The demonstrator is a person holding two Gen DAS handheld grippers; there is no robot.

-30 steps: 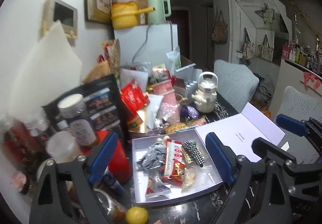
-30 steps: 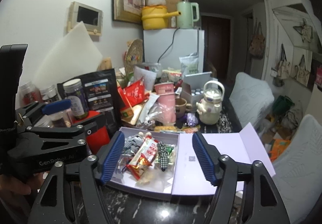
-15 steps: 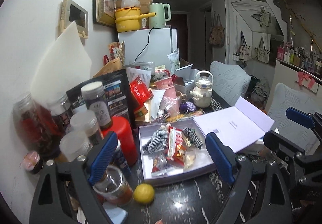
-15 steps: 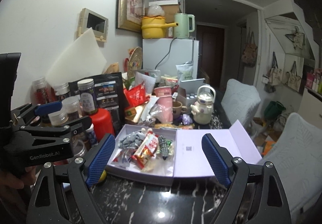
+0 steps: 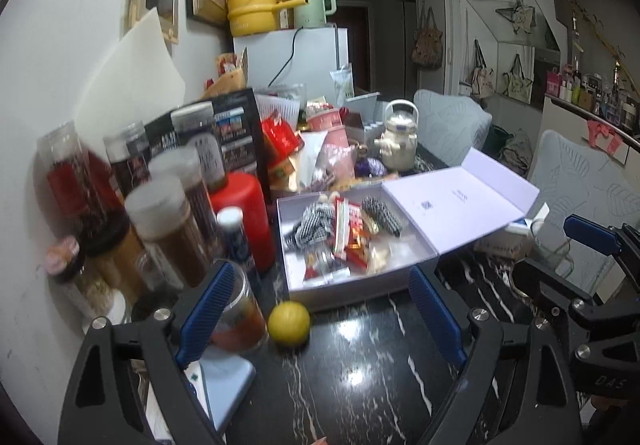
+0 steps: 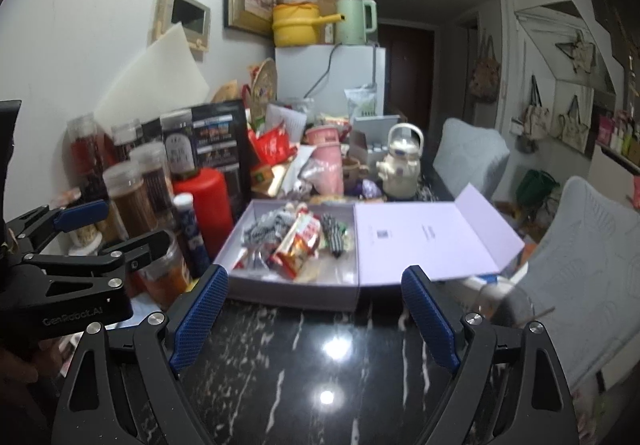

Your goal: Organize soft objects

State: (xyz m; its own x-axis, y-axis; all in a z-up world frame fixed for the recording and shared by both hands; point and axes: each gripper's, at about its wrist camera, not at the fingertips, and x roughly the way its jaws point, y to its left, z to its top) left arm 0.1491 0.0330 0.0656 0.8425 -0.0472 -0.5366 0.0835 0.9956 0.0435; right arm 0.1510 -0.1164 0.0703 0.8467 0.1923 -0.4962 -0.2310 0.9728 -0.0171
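Black marble-patterned tabletop with white veining, cluttered along the wall side, glossy under the ceiling light.

Left gripper: blue ribbed pads spread wide, nothing between them; it hangs above bare tabletop. In the right wrist view it shows at the left edge, also spread. Right gripper: pads wide apart, empty, over bare tabletop short of the box; in the left wrist view its blue tip appears at the right edge, its other finger not made out.

Just beyond the left gripper: small round yellow citrus fruit on the tabletop, close to the box's near wall. Beside the left pad, a clear glass jar with amber-red contents, blurred.

Ahead of both grippers: shallow lavender cardboard gift box, lid hinged open and lying flat to the right. Inside the box, soft goods: black-and-white checked fabric bundle at the left, red-and-white snack packets in the middle, a second dark checked fabric piece at the right, clear plastic wrappers towards the near wall.

Left of the box: red plastic canister, a group of clear spice jars with pale lids, black printed carton behind.

Farther back: cream ceramic teapot, pink cup, white mini fridge carrying a yellow pot and pale green kettle.
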